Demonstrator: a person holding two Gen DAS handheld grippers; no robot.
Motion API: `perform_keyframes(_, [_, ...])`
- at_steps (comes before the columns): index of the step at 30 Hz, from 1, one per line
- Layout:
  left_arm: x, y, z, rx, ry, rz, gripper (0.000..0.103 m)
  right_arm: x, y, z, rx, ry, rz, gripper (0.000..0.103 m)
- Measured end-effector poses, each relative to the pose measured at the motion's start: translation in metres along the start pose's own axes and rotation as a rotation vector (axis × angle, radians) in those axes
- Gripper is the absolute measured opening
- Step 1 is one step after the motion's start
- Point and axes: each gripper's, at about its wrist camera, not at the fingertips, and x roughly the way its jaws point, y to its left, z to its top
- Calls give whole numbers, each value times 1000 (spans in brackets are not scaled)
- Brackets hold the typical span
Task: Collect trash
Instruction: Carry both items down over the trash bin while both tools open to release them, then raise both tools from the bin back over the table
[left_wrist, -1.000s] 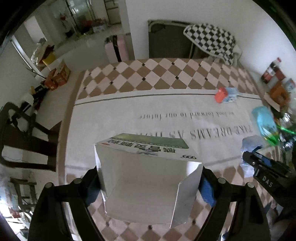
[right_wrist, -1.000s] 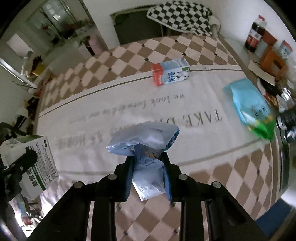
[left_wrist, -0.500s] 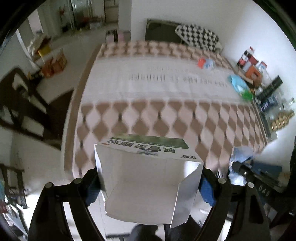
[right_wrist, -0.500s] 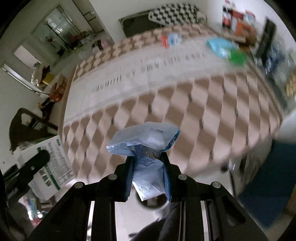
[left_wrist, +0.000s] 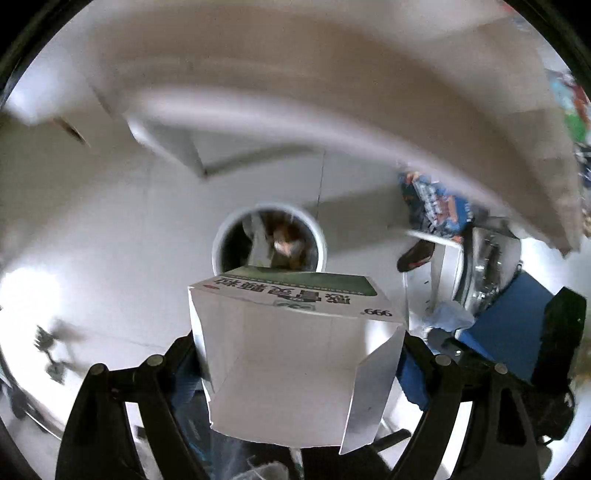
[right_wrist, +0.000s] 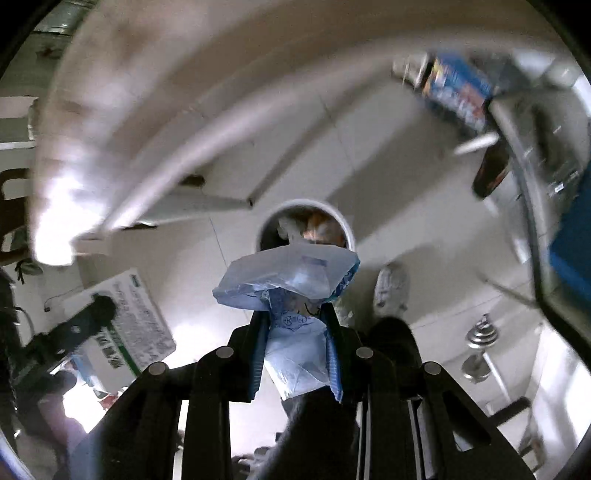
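My left gripper (left_wrist: 295, 354) is shut on a white and green cardboard box (left_wrist: 295, 354), held above the floor. A round white trash bin (left_wrist: 221, 240) with trash inside stands on the floor just beyond the box. My right gripper (right_wrist: 295, 350) is shut on a crumpled light blue plastic wrapper (right_wrist: 295, 280). The same bin (right_wrist: 349, 230) shows just beyond the wrapper in the right wrist view. The box in the left gripper also shows at the left of the right wrist view (right_wrist: 133, 317).
The table edge (left_wrist: 369, 92) arcs overhead, blurred. A blue printed bag (left_wrist: 436, 206) and a shoe (left_wrist: 417, 254) lie to the right. A white shoe (right_wrist: 391, 288), a dumbbell (right_wrist: 480, 347) and a blue box (right_wrist: 572, 254) are at the right. White tiled floor (left_wrist: 92, 229) surrounds the bin.
Both grippers have swung down from the tabletop to the floor, still holding the box and the wrapper. The trash bin has come into view below them.
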Motion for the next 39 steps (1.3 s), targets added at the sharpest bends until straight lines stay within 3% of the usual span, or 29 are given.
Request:
perform_keyframes(6, [140, 48, 17, -66, 102, -18, 92, 144, -38, 22, 38, 96, 25, 30])
perform_keyframes(11, [191, 80, 18, -112, 130, -27, 95, 239, -56, 31, 43, 159, 42, 32])
perform_keyframes(15, [190, 97, 15, -130, 102, 3, 95, 285, -60, 33, 48, 181, 62, 59])
perform_keyframes(16, [186, 99, 14, -127, 75, 24, 95, 290, -61, 33, 53, 187, 61, 63])
perform_keyframes(19, [177, 100, 8, -96, 30, 109, 95, 297, -59, 32, 37, 190, 75, 87])
perform_keyframes(22, [168, 96, 3, -64, -23, 169, 95, 293, -54, 30, -10, 175, 33, 97])
perform_keyframes(33, [159, 71, -13, -7, -50, 272, 95, 256, -31, 25, -192, 60, -256, 100])
perform_keyframes(39, [135, 52, -25, 19, -77, 291, 95, 224, -28, 22, -235, 15, -318, 100])
